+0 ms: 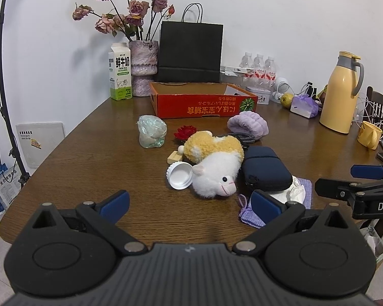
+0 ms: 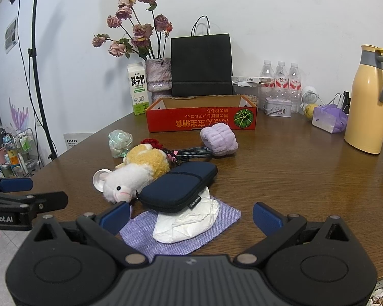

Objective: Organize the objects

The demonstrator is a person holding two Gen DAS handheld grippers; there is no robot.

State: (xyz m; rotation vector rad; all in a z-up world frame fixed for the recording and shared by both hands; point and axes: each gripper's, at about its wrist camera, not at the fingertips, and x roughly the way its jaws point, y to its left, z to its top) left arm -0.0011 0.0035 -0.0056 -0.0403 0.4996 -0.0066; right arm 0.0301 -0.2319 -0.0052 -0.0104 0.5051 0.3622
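Both grippers are held wide apart with nothing gripped: the left gripper (image 1: 190, 205) and right gripper (image 2: 190, 215) are hovered over the near edge of the counter (image 1: 89, 158). A plush sheep (image 1: 214, 165) is piled beside a navy pouch (image 2: 177, 186), which is propped on a white wad (image 2: 189, 225) and purple cloth (image 2: 217, 216). A red cardboard tray (image 1: 204, 102) is parked farther back.

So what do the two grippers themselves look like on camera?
Both the left gripper and right gripper are matte black, with ribbed bodies, round pivot discs, silver pins and blue pads. White lettering marks their sides. No cables show.
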